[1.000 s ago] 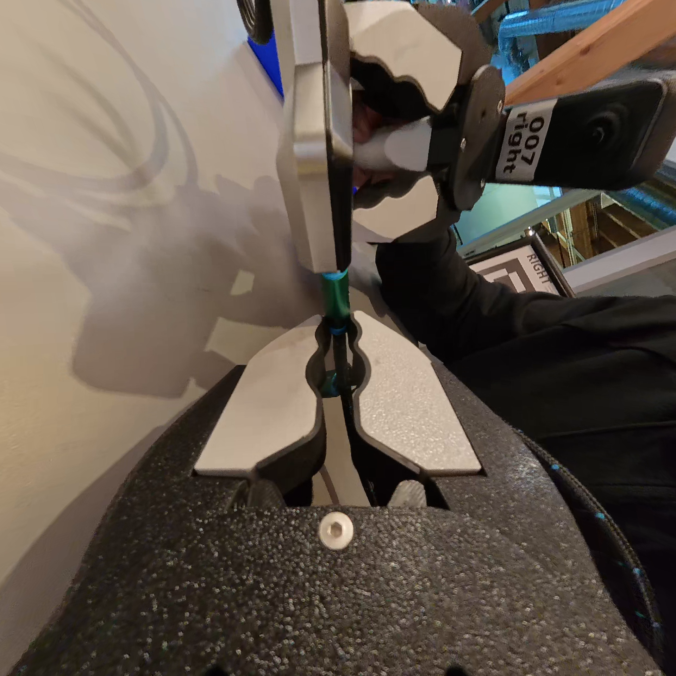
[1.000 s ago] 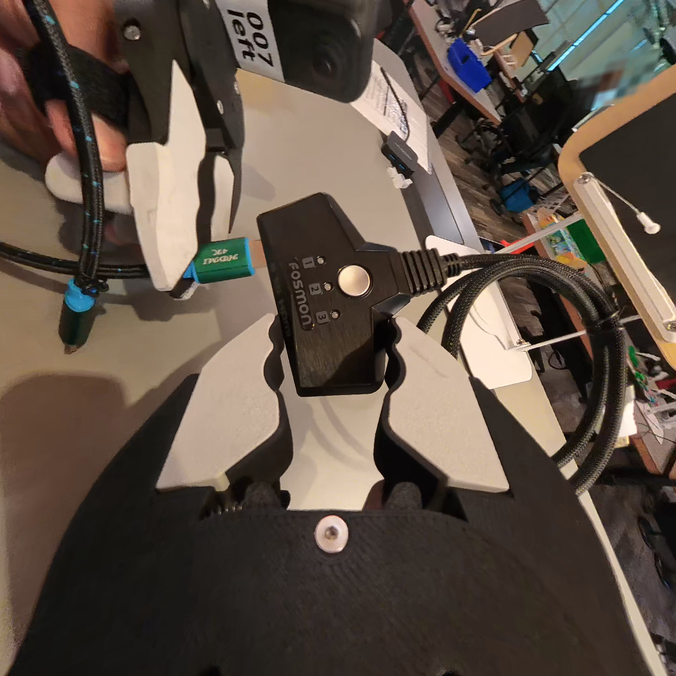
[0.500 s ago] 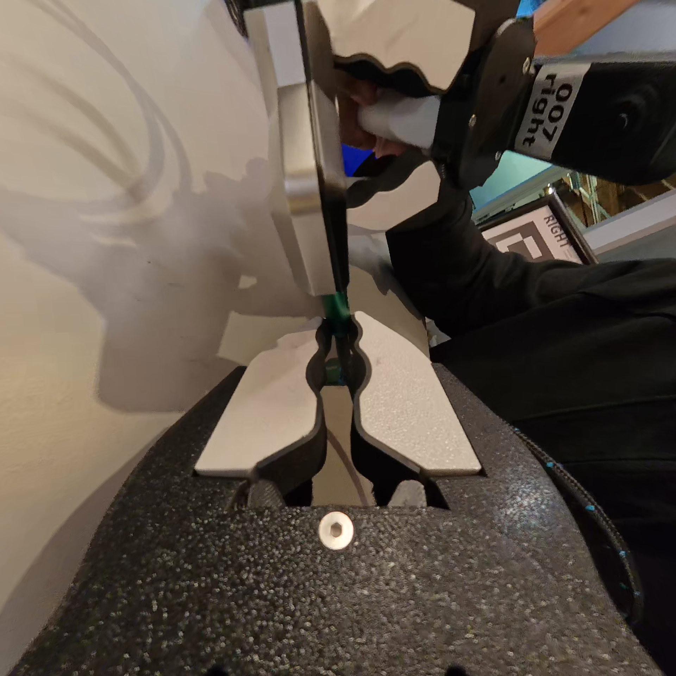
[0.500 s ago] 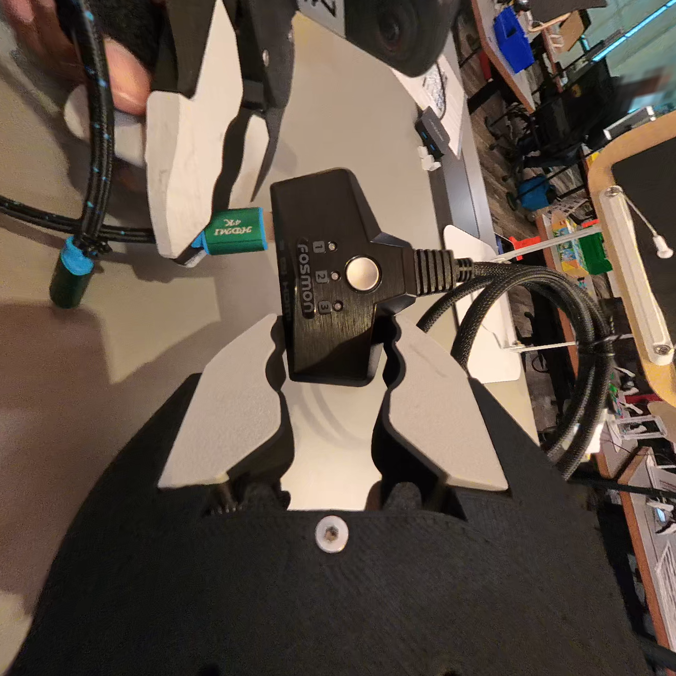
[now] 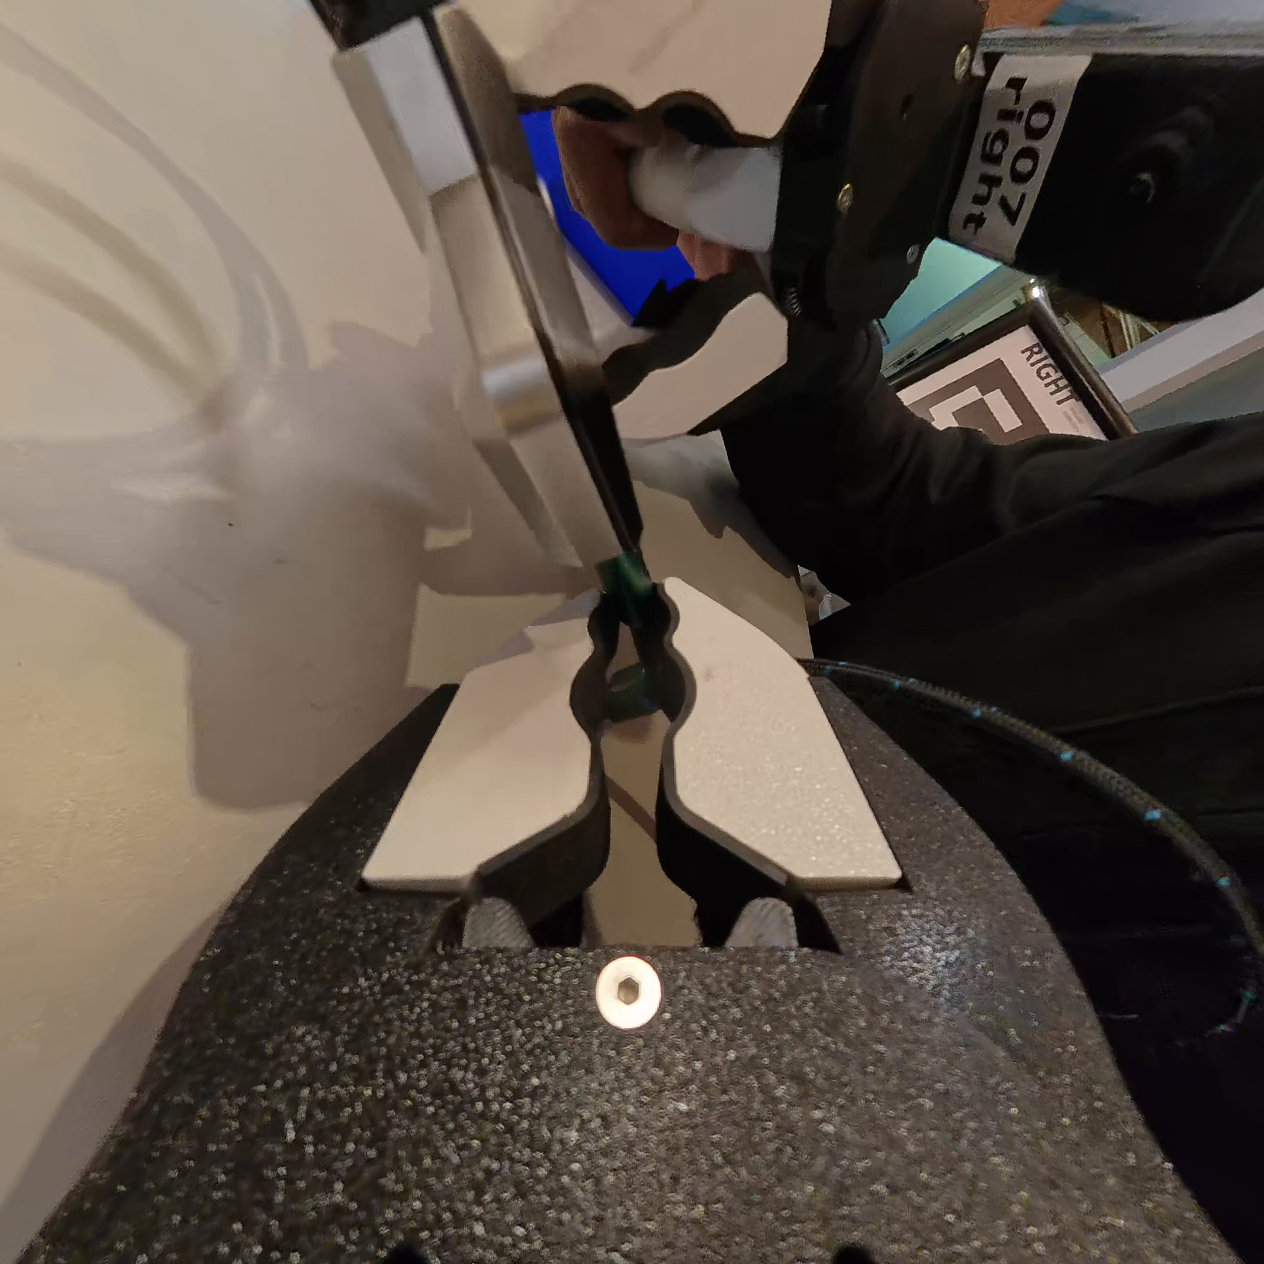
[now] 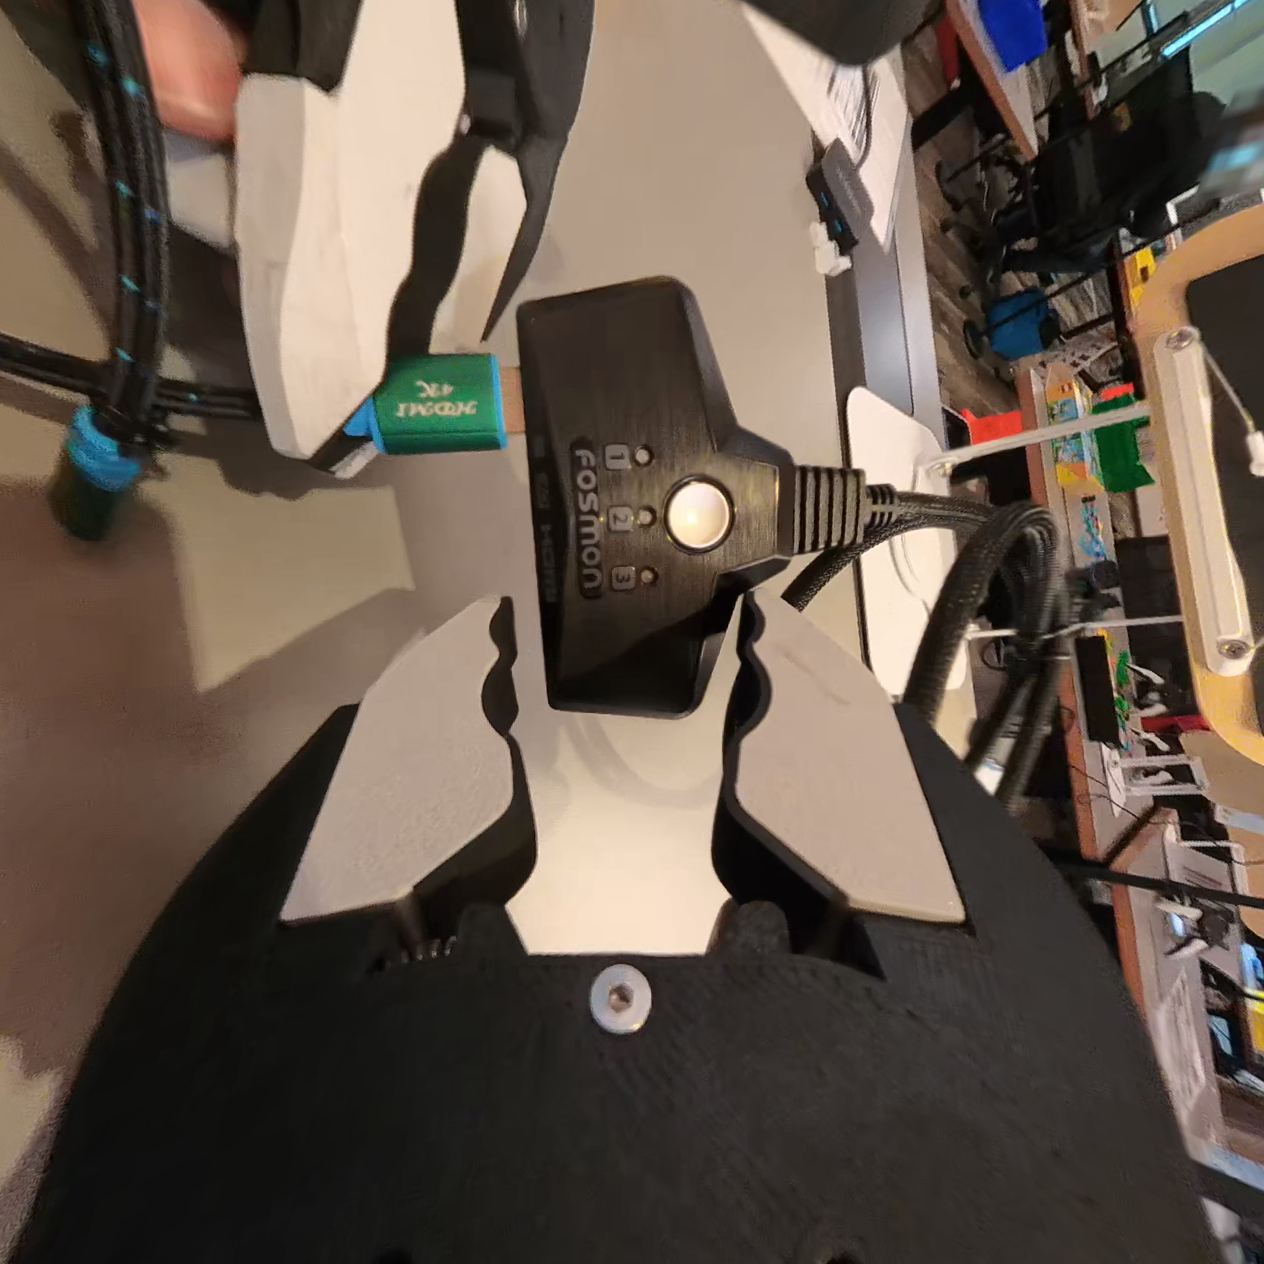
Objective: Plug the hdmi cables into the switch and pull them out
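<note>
Two tools are at work. The right tool (image 6: 622, 650) has its two fingers closed on the near end of one black switch (image 6: 629, 492), holding it above the pale worktop (image 6: 684, 171). The left tool (image 6: 438, 383) is closed on one green plug (image 6: 438, 414), pinching it at the fingertips; in the left wrist view that same left tool (image 5: 633, 619) shows the plug (image 5: 624, 581) edge-on, meeting the thin edge of the switch (image 5: 547, 287).

The switch is a flat, brushed black box, wide at one side and narrowing to a ribbed collar. One round silver button (image 6: 699, 513) sits on its top beside three small numbered marks in a row. One thick braided black lead (image 6: 985, 581) leaves the collar and loops off to the right.

The green plug has a blue collar, and its metal tip touches the left side of the switch, partly inside a port. A second green plug (image 6: 92, 479), also with a blue collar, hangs loose at the far left on its own black braided cable (image 6: 130, 205) flecked with blue.
</note>
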`<move>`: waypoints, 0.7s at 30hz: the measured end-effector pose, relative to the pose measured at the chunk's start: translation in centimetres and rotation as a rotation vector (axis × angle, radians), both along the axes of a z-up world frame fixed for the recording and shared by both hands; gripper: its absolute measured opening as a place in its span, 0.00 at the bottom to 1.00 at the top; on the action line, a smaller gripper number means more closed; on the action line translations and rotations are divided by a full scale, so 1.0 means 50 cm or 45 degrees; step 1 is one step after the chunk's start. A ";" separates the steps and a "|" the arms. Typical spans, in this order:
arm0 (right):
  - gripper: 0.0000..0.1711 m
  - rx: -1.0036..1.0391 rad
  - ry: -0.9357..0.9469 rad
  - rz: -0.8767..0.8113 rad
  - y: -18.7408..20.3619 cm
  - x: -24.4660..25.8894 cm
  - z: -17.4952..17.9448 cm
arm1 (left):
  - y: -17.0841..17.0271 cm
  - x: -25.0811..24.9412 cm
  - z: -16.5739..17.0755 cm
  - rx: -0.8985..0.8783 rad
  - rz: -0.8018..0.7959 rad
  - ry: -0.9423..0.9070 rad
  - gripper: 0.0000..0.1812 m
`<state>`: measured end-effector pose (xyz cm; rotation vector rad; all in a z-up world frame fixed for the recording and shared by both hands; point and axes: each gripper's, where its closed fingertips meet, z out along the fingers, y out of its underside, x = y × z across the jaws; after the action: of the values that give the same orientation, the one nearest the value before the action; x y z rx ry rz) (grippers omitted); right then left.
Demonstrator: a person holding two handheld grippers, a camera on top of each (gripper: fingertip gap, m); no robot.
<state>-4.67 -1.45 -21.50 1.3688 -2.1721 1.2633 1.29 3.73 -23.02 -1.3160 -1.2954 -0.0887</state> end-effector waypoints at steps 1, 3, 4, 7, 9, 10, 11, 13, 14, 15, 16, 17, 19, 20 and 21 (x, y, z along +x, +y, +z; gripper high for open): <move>0.38 0.013 0.020 -0.012 -0.002 -0.001 -0.006 | 0.001 0.001 0.001 -0.001 -0.003 0.003 0.06; 0.39 0.051 0.021 -0.026 -0.003 0.000 -0.017 | 0.005 0.001 0.003 0.001 -0.014 0.007 0.06; 0.39 0.066 0.009 -0.033 -0.003 0.000 -0.019 | 0.007 0.002 0.003 -0.003 -0.022 0.008 0.06; 0.36 0.109 -0.038 -0.065 -0.007 0.002 -0.027 | 0.012 0.004 0.001 -0.020 -0.042 0.011 0.06; 0.35 0.118 -0.013 -0.086 -0.010 0.000 -0.037 | 0.014 0.005 0.001 -0.022 -0.049 0.014 0.05; 0.34 0.130 0.000 -0.091 -0.011 0.000 -0.043 | 0.014 0.005 0.000 -0.023 -0.050 0.011 0.06; 0.33 0.136 0.001 -0.090 -0.012 0.002 -0.049 | 0.015 0.005 -0.002 -0.022 -0.053 0.006 0.06; 0.32 0.137 -0.008 -0.083 -0.013 0.005 -0.057 | 0.015 0.005 -0.006 -0.013 -0.047 -0.008 0.06; 0.31 0.137 -0.020 -0.082 -0.014 0.005 -0.060 | 0.014 0.004 -0.007 0.000 -0.039 -0.015 0.06; 0.30 0.135 -0.033 -0.082 -0.015 0.006 -0.062 | 0.012 0.004 -0.008 0.015 -0.031 -0.020 0.06; 0.30 0.133 -0.044 -0.081 -0.017 0.006 -0.064 | 0.010 0.004 -0.009 0.020 -0.025 -0.025 0.06; 0.30 0.134 -0.055 -0.077 -0.017 0.006 -0.067 | 0.009 0.004 -0.011 0.019 -0.021 -0.031 0.06; 0.30 0.142 -0.075 -0.070 -0.019 0.007 -0.073 | 0.008 0.004 -0.014 0.015 -0.014 -0.037 0.06; 0.30 0.143 -0.083 -0.067 -0.019 0.006 -0.074 | 0.007 0.003 -0.015 0.008 -0.011 -0.035 0.06; 0.31 0.135 -0.092 -0.068 -0.021 0.004 -0.073 | 0.005 0.002 -0.016 -0.002 -0.004 -0.032 0.06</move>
<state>-4.46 -2.50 -25.17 1.3140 -2.3389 1.2124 1.39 3.97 -23.81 -1.3217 -1.3149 -0.1070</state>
